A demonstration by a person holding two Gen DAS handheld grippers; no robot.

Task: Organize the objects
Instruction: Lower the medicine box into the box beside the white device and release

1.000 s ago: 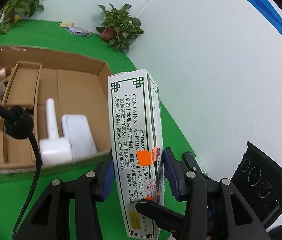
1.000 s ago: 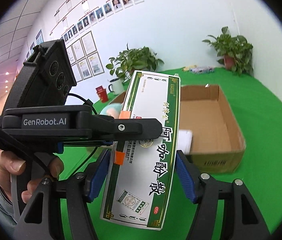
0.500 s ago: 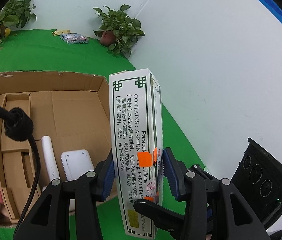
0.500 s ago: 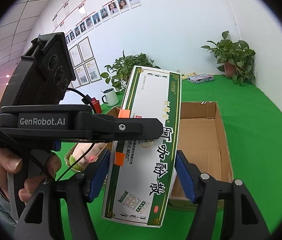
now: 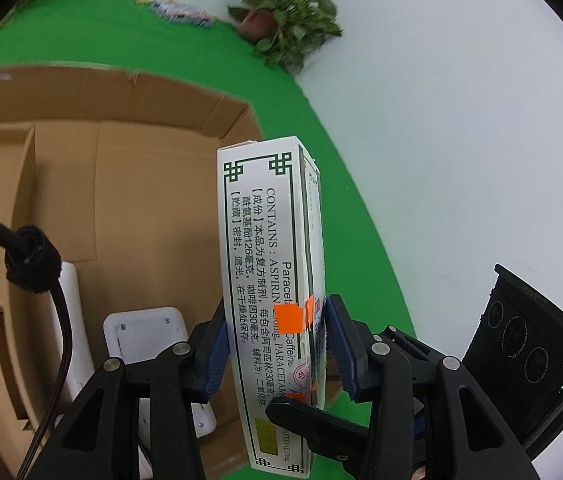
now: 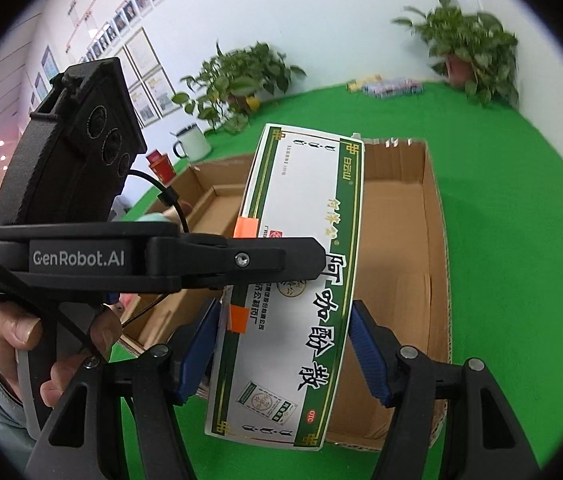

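Observation:
A white medicine box with green borders (image 5: 269, 280) stands on end between both grippers, held above the near right corner of an open cardboard box (image 5: 141, 184). My left gripper (image 5: 275, 344) is shut on its narrow sides. My right gripper (image 6: 283, 350) is shut across its wide face (image 6: 301, 264); the left gripper's finger crosses in front of it there. A white device with a handle (image 5: 141, 332) lies on the carton's floor near the front.
The carton (image 6: 409, 248) has a cardboard divider on its left (image 5: 9, 184). Green cloth (image 6: 521, 220) covers the table. Potted plants (image 6: 469, 48), a mug (image 6: 191, 142), a red tin (image 6: 159, 164) and small packets (image 6: 391, 88) stand at the back. White wall lies to the right.
Both grippers have carried the medicine box forward and over the carton's near right corner. The carton now fills more of both views. The grip on the box is unchanged.

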